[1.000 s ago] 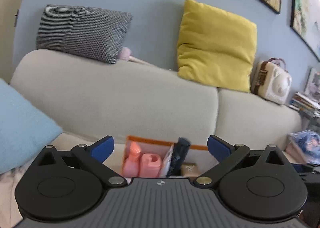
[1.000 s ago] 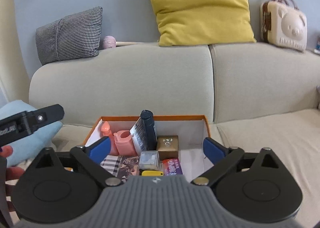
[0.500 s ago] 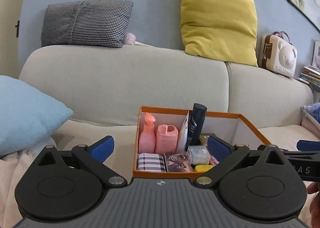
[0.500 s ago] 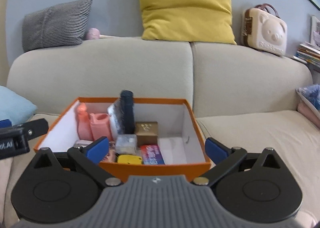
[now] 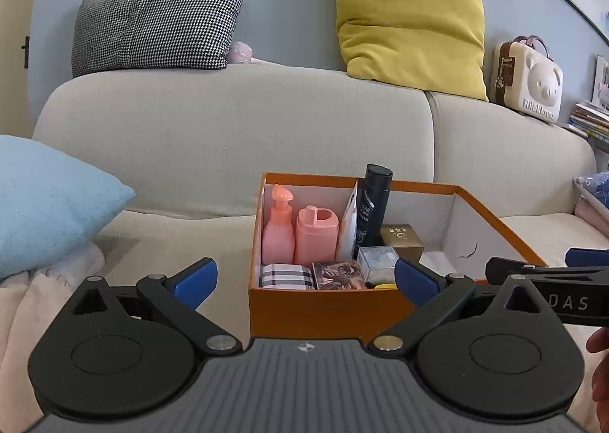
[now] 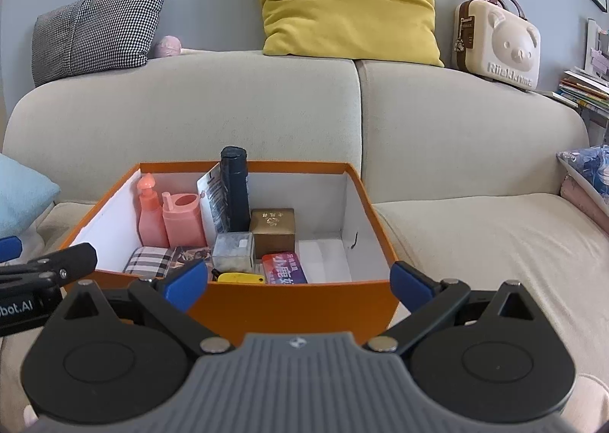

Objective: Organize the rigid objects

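Right wrist view: the box point(image 6: 289, 303) sits on the sofa point(image 6: 456, 227), bottles point(image 6: 234, 189) and small boxes packed inside. Both grippers point(image 6: 298, 280) point(image 5: 304, 280) hang spread and empty before it; packing looks finished or paused.

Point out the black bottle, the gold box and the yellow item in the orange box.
black bottle point(image 6: 235, 193), right wrist view, body.
gold box point(image 6: 273, 230), right wrist view, front face.
yellow item point(image 6: 239, 277), right wrist view, top.
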Action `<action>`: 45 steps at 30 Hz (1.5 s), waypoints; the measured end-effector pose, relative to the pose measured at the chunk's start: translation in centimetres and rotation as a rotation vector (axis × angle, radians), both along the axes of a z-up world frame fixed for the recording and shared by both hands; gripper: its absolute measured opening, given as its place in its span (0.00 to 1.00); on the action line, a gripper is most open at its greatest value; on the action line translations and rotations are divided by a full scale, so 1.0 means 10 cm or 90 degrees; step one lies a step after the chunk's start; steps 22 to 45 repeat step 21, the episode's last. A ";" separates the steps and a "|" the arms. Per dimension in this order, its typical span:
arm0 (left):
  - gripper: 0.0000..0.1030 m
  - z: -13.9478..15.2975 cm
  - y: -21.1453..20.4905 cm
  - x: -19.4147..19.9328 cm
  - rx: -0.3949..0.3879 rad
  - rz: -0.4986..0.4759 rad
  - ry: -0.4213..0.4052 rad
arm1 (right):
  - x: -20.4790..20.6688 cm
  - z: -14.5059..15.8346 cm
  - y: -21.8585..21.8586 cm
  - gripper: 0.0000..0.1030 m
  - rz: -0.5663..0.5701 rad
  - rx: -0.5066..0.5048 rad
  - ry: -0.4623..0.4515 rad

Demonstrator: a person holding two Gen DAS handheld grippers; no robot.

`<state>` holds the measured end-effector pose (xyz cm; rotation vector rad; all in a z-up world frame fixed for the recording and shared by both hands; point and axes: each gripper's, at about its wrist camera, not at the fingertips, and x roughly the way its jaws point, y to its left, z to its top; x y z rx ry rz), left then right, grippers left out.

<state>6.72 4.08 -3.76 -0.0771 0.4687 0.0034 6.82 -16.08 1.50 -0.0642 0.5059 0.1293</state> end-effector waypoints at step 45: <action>1.00 -0.02 0.01 -0.01 -0.008 -0.019 0.015 | -0.04 0.00 -0.04 0.98 -0.016 0.010 0.009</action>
